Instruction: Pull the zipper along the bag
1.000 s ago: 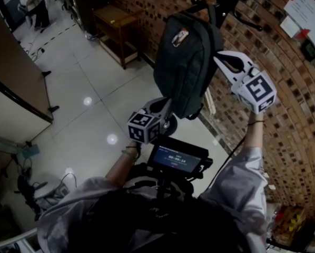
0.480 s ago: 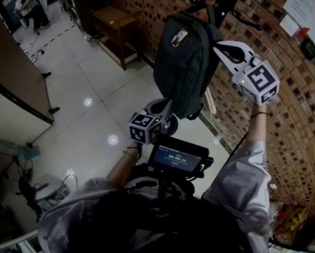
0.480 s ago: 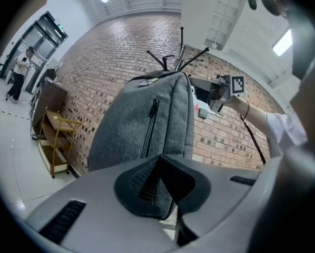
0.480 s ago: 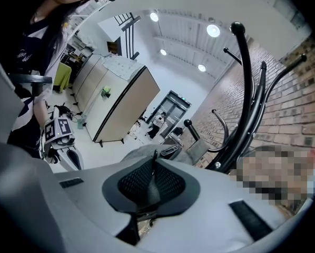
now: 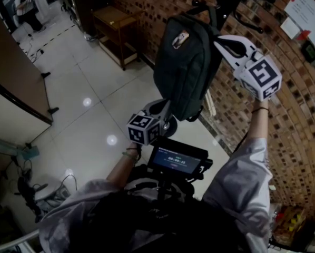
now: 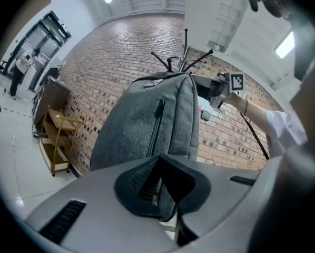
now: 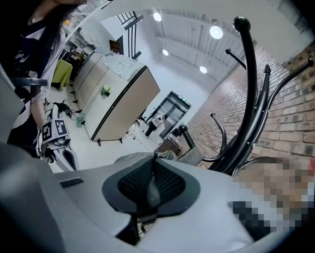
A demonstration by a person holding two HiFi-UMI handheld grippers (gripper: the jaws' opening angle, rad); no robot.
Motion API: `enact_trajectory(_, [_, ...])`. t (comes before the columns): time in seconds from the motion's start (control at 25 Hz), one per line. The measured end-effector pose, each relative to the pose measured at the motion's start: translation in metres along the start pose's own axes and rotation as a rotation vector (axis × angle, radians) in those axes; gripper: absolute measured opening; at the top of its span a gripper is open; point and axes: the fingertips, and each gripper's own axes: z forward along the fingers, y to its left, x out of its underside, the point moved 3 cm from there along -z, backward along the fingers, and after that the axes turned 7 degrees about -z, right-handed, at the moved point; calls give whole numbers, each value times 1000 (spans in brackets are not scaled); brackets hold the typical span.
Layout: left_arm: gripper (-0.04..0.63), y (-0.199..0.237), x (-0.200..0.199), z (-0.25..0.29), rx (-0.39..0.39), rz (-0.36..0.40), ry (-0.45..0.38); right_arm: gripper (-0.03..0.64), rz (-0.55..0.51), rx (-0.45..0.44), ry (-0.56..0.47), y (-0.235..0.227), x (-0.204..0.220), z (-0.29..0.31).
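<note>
Grey fabric bag [image 5: 186, 67] hangs from coat rack [image 5: 228, 1]; left gripper [image 5: 164, 108] clamped on bag's bottom edge; right gripper [image 5: 220, 41] at bag's top, nipped narrow on zipper pull [image 7: 153, 186]. Risk: an oblique tug slips the thin pull free, or unhooks the bag.

One bag [image 5: 186, 62] — two hand-held grippers [image 5: 166, 106] [image 5: 219, 40]

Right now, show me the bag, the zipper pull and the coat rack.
bag [image 5: 186, 67], head view, middle of its side panel
zipper pull [image 7: 153, 186], right gripper view, its grey tab
coat rack [image 7: 252, 78], right gripper view, black curved pole
</note>
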Motion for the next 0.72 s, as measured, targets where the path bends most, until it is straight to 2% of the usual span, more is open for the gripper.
enact_trajectory(0.44, [8,8,-2,-2,-7,-3,-6,28,2,41,0,-21,-12,11])
enact_trajectory(0.72, [8,14,-5,-4,-12,-6,-6,28,6,51,-3,-18,-11,14])
